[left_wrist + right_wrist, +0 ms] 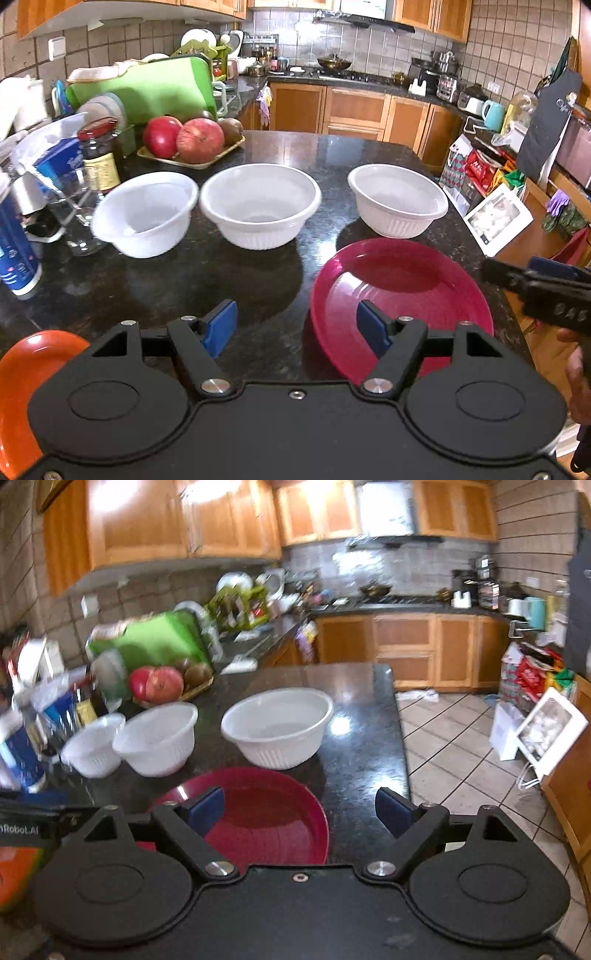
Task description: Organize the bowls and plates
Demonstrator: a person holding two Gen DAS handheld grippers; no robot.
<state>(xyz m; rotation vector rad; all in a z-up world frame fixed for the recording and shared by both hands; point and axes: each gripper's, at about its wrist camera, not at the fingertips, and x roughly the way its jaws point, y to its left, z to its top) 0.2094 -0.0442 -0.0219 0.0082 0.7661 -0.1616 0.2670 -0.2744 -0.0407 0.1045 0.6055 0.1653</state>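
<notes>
Three white bowls stand in a row on the black counter: left (pixel 146 214), middle (pixel 260 205) and right (pixel 397 199). In the right wrist view they show as left (pixel 94 746), middle (pixel 157 738) and right (pixel 277 725). A dark red plate (pixel 402 295) (pixel 258 816) lies in front of the right bowl. An orange plate (pixel 26 376) lies at the near left. My left gripper (pixel 297 328) is open and empty above the counter, beside the red plate. My right gripper (pixel 301 812) is open and empty over the red plate's near edge; it also shows in the left wrist view (pixel 535 288).
A tray of apples (pixel 184 142), a dark jar (pixel 99 155), a glass (pixel 74 210), a blue bottle (pixel 14 251) and a green cutting board (pixel 147 88) crowd the counter's left side. The counter's right edge (pixel 400 738) drops to a tiled floor with bags and a white box (pixel 546 731).
</notes>
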